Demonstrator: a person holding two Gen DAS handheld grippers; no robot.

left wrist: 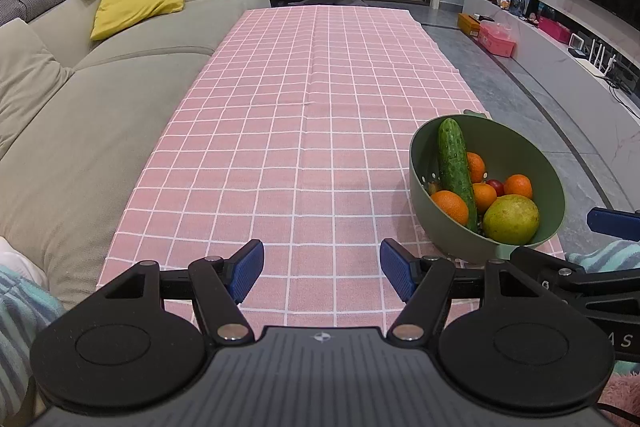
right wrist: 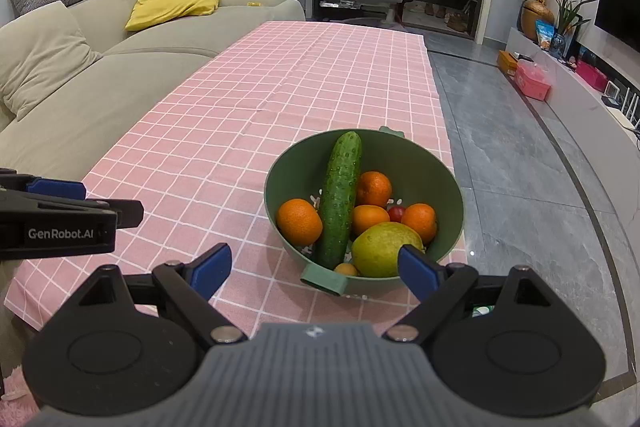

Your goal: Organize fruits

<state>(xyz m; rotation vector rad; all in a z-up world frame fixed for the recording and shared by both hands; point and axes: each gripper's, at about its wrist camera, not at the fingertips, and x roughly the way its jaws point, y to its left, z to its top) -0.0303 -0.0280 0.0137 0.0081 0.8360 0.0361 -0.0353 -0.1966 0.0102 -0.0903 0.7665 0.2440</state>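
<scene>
The cucumber (right wrist: 340, 199) lies with its long axis running from the near rim of the green bowl (right wrist: 444, 183) up to the far rim, tip leaning on the far wall, tilted slightly right. Around it sit several oranges (right wrist: 299, 221), a small red fruit (right wrist: 396, 213) and a big yellow-green mango (right wrist: 384, 249) at the near side. The bowl stands near the table's near right corner, on the pink checked cloth (right wrist: 224, 131).

My right tongs (right wrist: 316, 269) hover level just before the bowl's near handle, jaws wide, holding nothing. My left tongs (left wrist: 322, 269) hang over the near edge, left of the bowl, also wide and empty. A sofa (left wrist: 100, 107) runs along the table's left edge.
</scene>
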